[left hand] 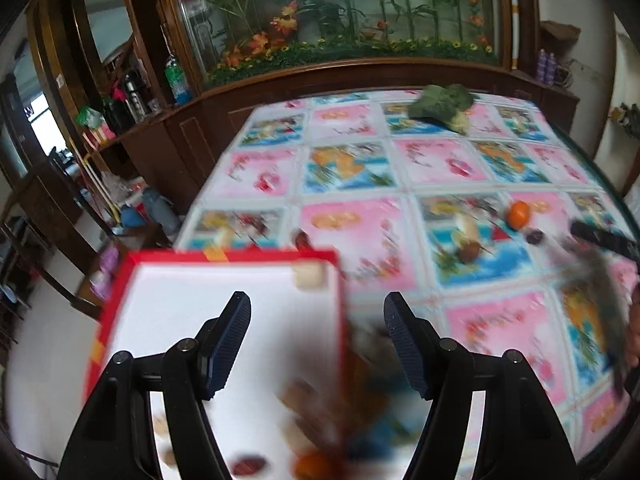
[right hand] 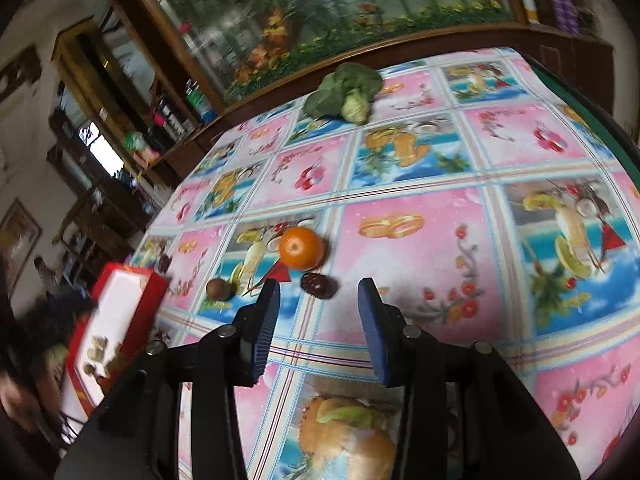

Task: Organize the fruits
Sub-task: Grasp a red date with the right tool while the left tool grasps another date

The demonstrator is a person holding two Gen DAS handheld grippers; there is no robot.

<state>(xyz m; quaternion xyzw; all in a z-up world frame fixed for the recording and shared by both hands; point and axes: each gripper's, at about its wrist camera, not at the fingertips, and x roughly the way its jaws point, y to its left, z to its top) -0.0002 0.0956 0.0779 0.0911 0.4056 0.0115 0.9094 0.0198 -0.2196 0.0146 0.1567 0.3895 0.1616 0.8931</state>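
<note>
A red box with a white inside lies at the table's left edge, blurred by motion. My left gripper hangs open above its right rim with nothing between its fingers; blurred small fruits lie in the box below. In the right wrist view the box is at the left. An orange, a dark red date and a small brown fruit lie on the cloth. My right gripper is open, just short of the date. The left wrist view shows the orange and date at the right.
A flowered pink and blue tablecloth covers the table. A leafy green vegetable lies at the far side. A wooden cabinet with a glass plant display stands behind. The other gripper and a hand show blurred at the right.
</note>
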